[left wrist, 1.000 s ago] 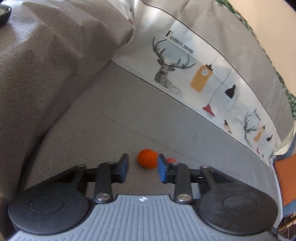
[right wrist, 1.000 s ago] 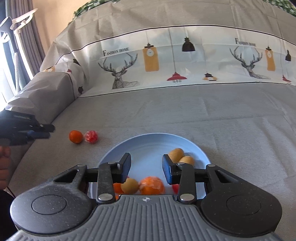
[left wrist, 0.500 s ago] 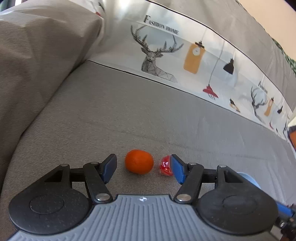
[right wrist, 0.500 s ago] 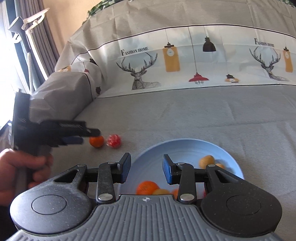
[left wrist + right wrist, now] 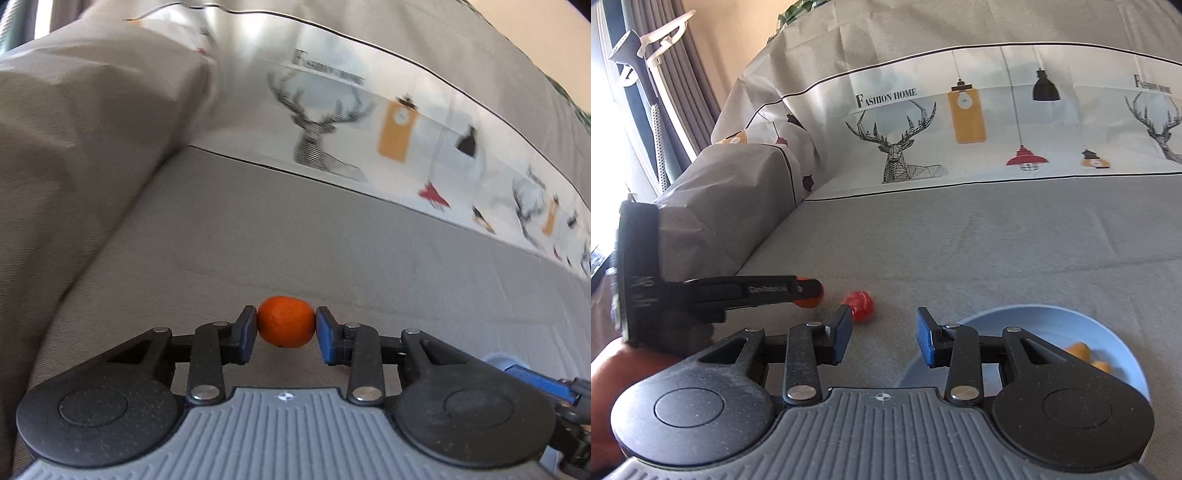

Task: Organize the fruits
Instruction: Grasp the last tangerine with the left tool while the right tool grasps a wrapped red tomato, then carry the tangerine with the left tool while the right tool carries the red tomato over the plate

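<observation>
1. The left claw [image 5: 286, 328] is closing, its blue pads [image 5: 326, 339] pressed on either side of the orange tangerine [image 5: 286, 326] sitting low on the grey sofa seat [image 5: 332, 240].
2. From the right wrist view, the left claw [image 5: 809, 293] reaches in from the left, the tangerine [image 5: 808, 301] peeking out at its tip, well left of the blue plate [image 5: 1027, 317].
3. A red fruit [image 5: 861, 304] lies on the seat between the tangerine and the plate, apart from both.
4. The right claw [image 5: 882, 338] hovers with its jaws apart and nothing between them, right at the plate's left rim.
5. Yellow-orange fruits [image 5: 1078, 350] rest in the plate.
6. A hand [image 5: 613, 369] grips the left tool, far left of the plate.
</observation>
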`<state>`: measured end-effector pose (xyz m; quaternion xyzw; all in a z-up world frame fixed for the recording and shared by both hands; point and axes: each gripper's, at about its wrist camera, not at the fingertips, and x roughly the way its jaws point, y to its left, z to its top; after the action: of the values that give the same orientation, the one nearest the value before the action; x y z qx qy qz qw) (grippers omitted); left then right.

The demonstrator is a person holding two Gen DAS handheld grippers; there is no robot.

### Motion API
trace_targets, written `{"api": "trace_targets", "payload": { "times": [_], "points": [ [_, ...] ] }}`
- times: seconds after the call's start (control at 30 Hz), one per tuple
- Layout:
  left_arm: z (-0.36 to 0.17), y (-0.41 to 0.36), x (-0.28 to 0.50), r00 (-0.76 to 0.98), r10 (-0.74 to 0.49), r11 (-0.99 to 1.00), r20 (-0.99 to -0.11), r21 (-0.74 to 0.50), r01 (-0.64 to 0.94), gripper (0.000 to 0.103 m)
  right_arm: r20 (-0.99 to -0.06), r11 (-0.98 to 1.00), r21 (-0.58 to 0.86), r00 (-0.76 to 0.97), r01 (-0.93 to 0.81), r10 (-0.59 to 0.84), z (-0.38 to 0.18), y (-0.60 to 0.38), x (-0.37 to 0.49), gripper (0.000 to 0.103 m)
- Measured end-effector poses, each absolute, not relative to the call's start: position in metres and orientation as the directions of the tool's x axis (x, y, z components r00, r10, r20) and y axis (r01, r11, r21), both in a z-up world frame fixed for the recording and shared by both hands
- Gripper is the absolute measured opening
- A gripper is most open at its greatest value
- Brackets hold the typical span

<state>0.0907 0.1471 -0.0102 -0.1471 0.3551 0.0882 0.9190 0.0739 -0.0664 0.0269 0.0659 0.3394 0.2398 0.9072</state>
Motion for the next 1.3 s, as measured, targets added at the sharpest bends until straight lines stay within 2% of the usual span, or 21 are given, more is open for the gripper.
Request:
{"api": "trace_targets", "payload": {
  "times": [0.3,0.53,0.6,0.73,0.8,0.93,1.1,1.3],
  "points": [
    [-0.012,0.178,0.09,0.698,0.13,0.875,-0.704,-0.249,-0.415,0.038,-0.652,0.903,0.185,0.639,-0.388,0.408,0.01,-0.012,0.106,0.04],
    [-0.012,0.185,0.091,0.701,0.135,0.867,-0.701,-0.258,-0.425,0.038,-0.71,0.92,0.153,0.608,-0.361,0.357,-0.012,0.012,0.135,0.041],
    [-0.012,0.184,0.091,0.702,0.132,0.868,-0.7,-0.261,-0.423,0.038,-0.71,0.92,0.139,0.611,-0.366,0.35,-0.016,0.017,0.139,0.047],
    [-0.011,0.183,0.09,0.703,0.13,0.868,-0.699,-0.263,-0.422,0.038,-0.711,0.913,0.089,0.617,-0.398,0.338,-0.02,0.028,0.144,0.048],
    [-0.01,0.183,0.089,0.704,0.131,0.867,-0.698,-0.263,-0.423,0.038,-0.716,0.908,0.094,0.606,-0.408,0.346,-0.022,0.03,0.145,0.047],
    [-0.008,0.182,0.086,0.709,0.135,0.868,-0.692,-0.263,-0.422,0.038,-0.742,0.898,0.091,0.572,-0.43,0.349,-0.032,0.033,0.146,0.029],
    [-0.002,0.179,0.08,0.731,0.14,0.87,-0.668,-0.27,-0.413,0.038,-0.712,0.889,0.109,0.588,-0.446,0.383,-0.024,0.028,0.141,0.029],
    [0.016,0.167,0.064,0.786,0.132,0.891,-0.604,-0.274,-0.361,0.038,-0.637,0.89,0.124,0.652,-0.439,0.411,0.016,0.001,0.125,0.029]
  ]
}}
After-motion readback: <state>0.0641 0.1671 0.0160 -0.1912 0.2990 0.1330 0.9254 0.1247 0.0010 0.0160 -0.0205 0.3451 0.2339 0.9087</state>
